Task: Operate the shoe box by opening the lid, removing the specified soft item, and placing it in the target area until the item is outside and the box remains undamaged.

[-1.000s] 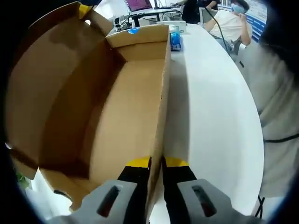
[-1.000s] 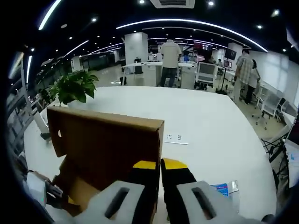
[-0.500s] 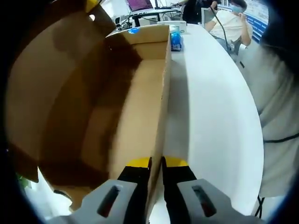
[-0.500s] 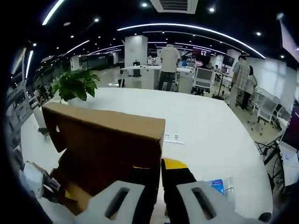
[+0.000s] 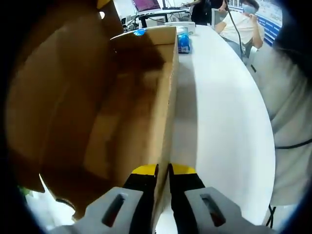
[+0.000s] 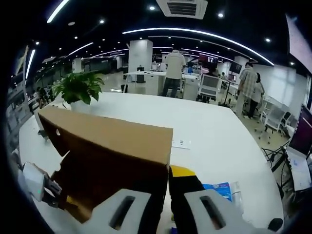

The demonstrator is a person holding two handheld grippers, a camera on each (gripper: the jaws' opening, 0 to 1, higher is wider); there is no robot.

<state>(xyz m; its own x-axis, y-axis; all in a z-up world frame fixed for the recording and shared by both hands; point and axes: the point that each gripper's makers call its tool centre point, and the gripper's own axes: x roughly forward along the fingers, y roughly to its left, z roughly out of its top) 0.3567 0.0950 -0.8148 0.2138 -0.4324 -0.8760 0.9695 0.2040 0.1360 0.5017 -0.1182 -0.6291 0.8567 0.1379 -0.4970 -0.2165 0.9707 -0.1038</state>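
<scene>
The brown cardboard shoe box (image 5: 141,97) lies open on the white table (image 5: 219,107), its bare floor in shadow. My left gripper (image 5: 163,169) is shut on the box's near side wall, one yellow-tipped finger inside and one outside. The hinged lid (image 5: 44,97) leans over the box from the left. In the right gripper view the lid (image 6: 107,144) is a brown panel tilted towards me, and my right gripper (image 6: 168,171) is shut on its edge. The left gripper (image 6: 41,187) shows at the lower left of that view.
A blue packet (image 5: 183,43) lies on the table past the box's far end, also seen as the blue packet (image 6: 219,189) beside my right jaws. A potted plant (image 6: 78,87) stands at the table's far edge. A seated person (image 5: 241,24) and standing people (image 6: 173,68) are beyond.
The lid has swung further over the box, and the inside has darkened. The right gripper has moved with the lid. The left gripper has kept its hold on the wall.
</scene>
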